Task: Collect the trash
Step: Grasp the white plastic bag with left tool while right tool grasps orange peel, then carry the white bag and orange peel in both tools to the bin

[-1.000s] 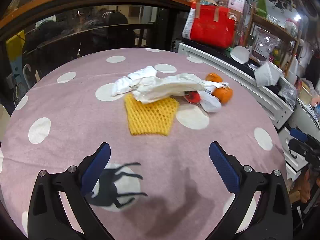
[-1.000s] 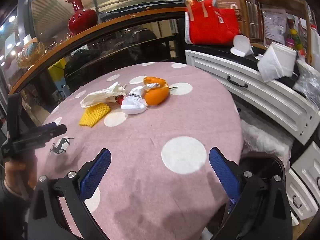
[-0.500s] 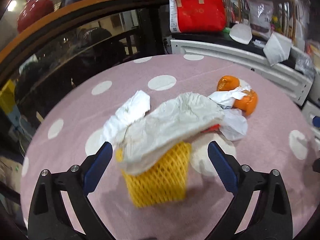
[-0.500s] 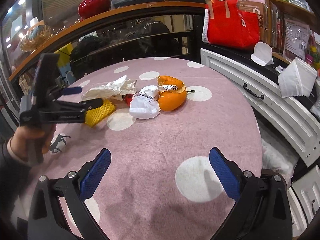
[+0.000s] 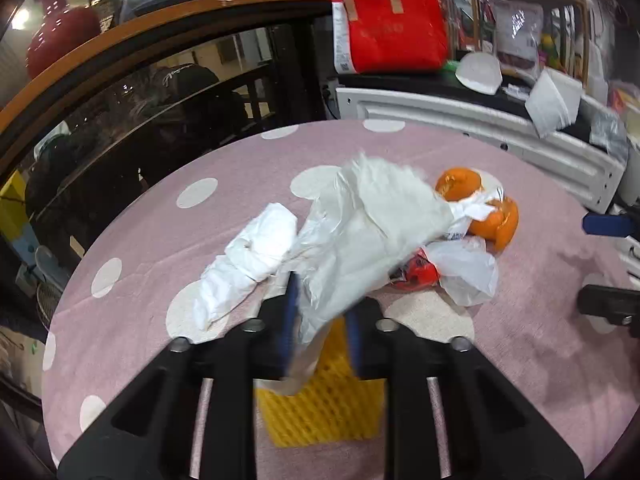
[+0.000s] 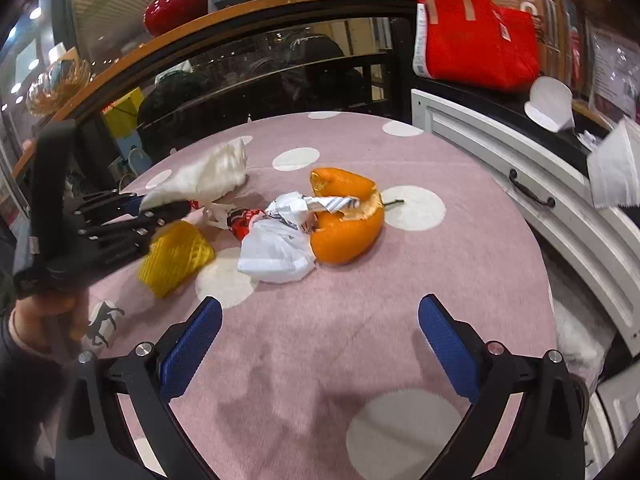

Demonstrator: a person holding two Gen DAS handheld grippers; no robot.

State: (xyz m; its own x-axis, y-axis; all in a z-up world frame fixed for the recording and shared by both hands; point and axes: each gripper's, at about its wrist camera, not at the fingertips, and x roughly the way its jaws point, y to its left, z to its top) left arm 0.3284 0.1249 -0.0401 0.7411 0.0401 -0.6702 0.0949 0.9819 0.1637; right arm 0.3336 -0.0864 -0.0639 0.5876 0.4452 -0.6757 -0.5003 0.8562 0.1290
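Note:
A trash pile lies mid-table. My left gripper is shut on the edge of a crumpled white paper bag and holds it just above a yellow foam net. The bag, the net and the left gripper also show in the right wrist view. Beside them lie a white tissue, a white plastic bag, a red wrapper and orange peel. My right gripper is open and empty, nearer the table's front than the peel.
The round table has a pink cloth with white dots. White drawers stand close on the right, with a red bag on top. A dark glass cabinet stands behind the table.
My left gripper moved forward onto the trash pile and shut on the white paper bag, lifting its edge. My right gripper moved a little closer to the pile, still open.

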